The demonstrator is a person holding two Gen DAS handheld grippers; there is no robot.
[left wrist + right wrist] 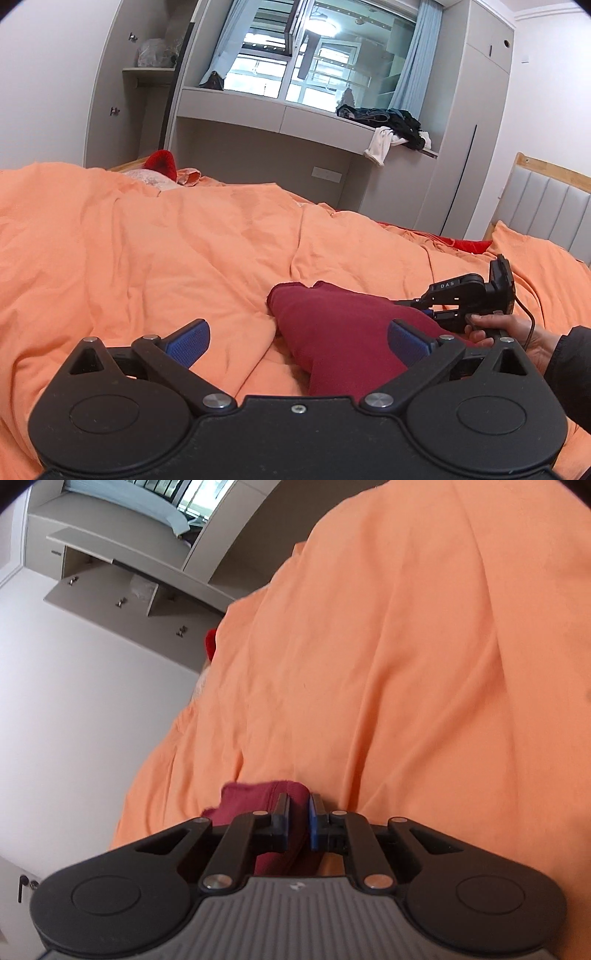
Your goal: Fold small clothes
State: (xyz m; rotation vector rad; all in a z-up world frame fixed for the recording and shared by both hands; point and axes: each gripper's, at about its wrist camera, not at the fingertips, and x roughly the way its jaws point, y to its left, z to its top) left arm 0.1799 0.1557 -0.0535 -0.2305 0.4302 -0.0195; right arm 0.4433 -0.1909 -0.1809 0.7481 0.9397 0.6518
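Closest to my left camera is my left gripper (297,345), its two blue-padded fingers (188,341) spread wide with nothing between them; it hangs just above the bed, and the right pad sits in front of the dark red garment (332,332) without any pinch that I can see.

Biggest of all is the orange duvet (147,251), rumpled and creased, covering nearly the whole bed and filling most of both views. Behind it rises the grey built-in wardrobe (469,129) with a window (314,55) and a ledge below the glass, where a pile of dark clothes (388,120) lies with a white piece hanging over the edge. A padded grey headboard (546,206) with a wooden frame stands at the far right. A bright red cushion-like thing (160,164) pokes up beyond the duvet's far edge.

On the duvet, a little right of the middle, lies the dark red garment, folded into a thick, roughly oblong bundle with one end toward the window.

My right gripper (298,821) comes at the garment from its right side. In the right wrist view its blue pads are drawn close together with a fold of the dark red cloth (258,801) held between them, so it is clamped on the garment's edge. In the left view I can see my right hand (498,328) wrapped around that gripper's handle (461,295), with a black cable trailing from it.
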